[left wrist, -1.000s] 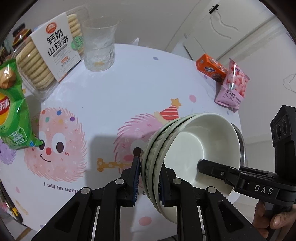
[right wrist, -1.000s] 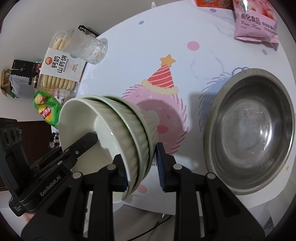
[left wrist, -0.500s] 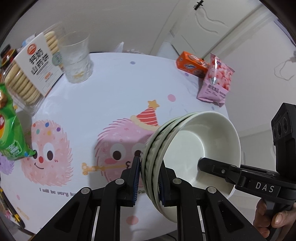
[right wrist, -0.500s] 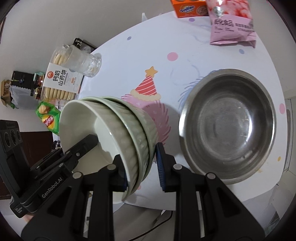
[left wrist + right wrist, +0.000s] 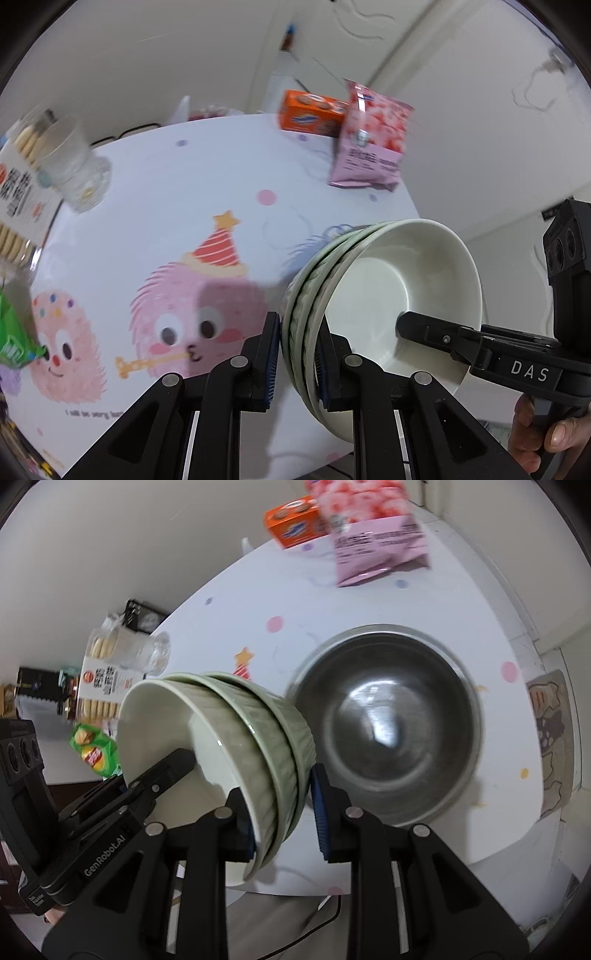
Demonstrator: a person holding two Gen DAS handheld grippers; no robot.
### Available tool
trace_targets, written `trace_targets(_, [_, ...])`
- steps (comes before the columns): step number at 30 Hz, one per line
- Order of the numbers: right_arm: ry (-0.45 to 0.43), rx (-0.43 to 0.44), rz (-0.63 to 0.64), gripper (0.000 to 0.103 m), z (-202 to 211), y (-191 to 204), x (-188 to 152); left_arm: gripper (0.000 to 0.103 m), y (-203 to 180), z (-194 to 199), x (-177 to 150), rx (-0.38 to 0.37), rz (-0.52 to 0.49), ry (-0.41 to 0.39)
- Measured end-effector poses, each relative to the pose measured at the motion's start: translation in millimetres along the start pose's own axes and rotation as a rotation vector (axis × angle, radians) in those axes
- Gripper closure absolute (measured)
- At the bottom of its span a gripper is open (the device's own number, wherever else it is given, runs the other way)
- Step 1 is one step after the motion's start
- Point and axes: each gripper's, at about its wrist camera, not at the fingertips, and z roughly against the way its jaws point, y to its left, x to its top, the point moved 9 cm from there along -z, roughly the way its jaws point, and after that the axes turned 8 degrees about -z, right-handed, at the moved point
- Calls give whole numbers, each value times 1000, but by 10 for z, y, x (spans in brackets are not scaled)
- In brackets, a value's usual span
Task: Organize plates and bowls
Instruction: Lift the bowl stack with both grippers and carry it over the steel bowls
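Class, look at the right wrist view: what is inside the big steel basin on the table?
The steel basin shows only bare, shiny metal inside. Its near-left edge is covered by the stack of green bowls, so that part cannot be checked.

Bowls, nested stack (image 5: 388,295): pale sage green, ribbed outside; glossy off-white inside.
Basin (image 5: 388,731): bare silver metal.
Table (image 5: 177,192): white cloth w/ pink fuzzy monsters, red-striped party hat, yellow star, pink & lilac dots.
Box (image 5: 310,116): orange.
Snack bag (image 5: 373,136): pink.
Chip bag (image 5: 94,751): green, yellow-red logo.
Biscuit pack (image 5: 107,686): white label, tan biscuits.
Claws (image 5: 297,363) (image 5: 282,818): black, blue pads.
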Motion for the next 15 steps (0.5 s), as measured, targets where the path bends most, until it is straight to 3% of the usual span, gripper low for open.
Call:
trace_targets(9, [-31, -19, -88, 76, 173, -543, 113, 86, -511, -284, 105, -27, -86, 53])
trace_targets(15, [-19, -21, -124, 77, 134, -763, 172, 86, -630, -445, 136, -24, -97, 85])
